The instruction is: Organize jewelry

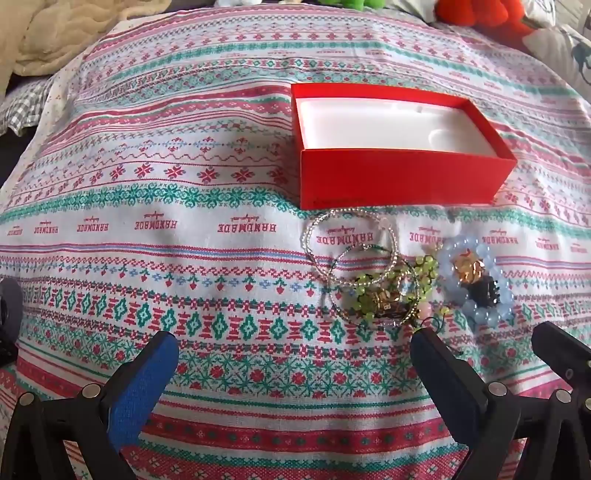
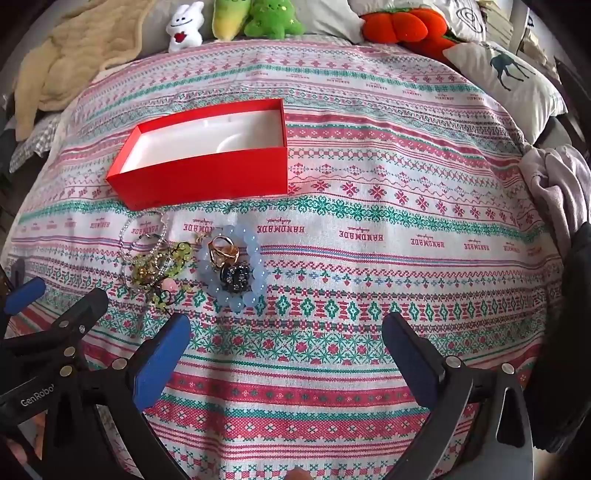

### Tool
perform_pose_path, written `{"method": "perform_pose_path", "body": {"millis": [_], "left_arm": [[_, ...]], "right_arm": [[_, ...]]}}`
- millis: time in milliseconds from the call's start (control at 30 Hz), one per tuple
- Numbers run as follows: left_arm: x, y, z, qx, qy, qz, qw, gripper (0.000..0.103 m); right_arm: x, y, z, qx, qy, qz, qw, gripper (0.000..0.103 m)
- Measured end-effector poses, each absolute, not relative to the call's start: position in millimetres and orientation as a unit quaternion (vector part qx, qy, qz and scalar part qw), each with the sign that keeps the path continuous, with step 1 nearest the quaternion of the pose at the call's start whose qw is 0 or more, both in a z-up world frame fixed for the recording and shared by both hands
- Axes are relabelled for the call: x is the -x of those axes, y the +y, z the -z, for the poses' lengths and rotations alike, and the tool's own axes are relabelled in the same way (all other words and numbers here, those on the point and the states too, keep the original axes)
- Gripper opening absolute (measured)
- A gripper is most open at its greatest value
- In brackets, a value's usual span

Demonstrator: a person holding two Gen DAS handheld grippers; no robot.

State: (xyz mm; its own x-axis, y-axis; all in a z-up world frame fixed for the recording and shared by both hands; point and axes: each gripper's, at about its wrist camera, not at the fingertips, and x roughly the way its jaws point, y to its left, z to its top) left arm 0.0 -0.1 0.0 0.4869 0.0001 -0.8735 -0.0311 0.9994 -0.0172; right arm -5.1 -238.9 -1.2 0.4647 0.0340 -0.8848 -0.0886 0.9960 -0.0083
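An open red box [image 1: 399, 181] with a white insert sits on the patterned cloth [image 1: 184, 258]. Just in front of it lies a tangled jewelry pile [image 1: 373, 280] of silver bangles and green beads. Beside the pile is a pale blue bead bracelet [image 1: 480, 291], with a gold ring and a dark piece inside it. My left gripper [image 1: 291, 354] hovers open over bare cloth, its right finger near the pile. In the right wrist view the box [image 2: 207, 177], pile [image 2: 159, 266] and bracelet [image 2: 255, 258] lie ahead to the left. My right gripper [image 2: 286, 343] is open and holds nothing.
Plush toys [image 2: 258, 18] and an orange plush [image 2: 402, 26] line the far edge. A deer-print pillow [image 2: 506, 81] lies at the back right, a beige blanket [image 2: 74, 59] at the back left, and a grey cloth [image 2: 557, 184] at the right edge.
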Motion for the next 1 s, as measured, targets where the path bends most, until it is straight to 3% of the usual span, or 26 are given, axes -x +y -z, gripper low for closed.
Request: {"method": "perform_pose_path", "body": {"millis": [1000], "left_arm": [[-0.5, -1.4, 0.7, 0.016, 0.505, -0.01, 0.863, 0.103]], "right_arm": [[6.4, -238.1, 4.4, 0.029, 0.516, -0.037, 0.855, 0.103]]}}
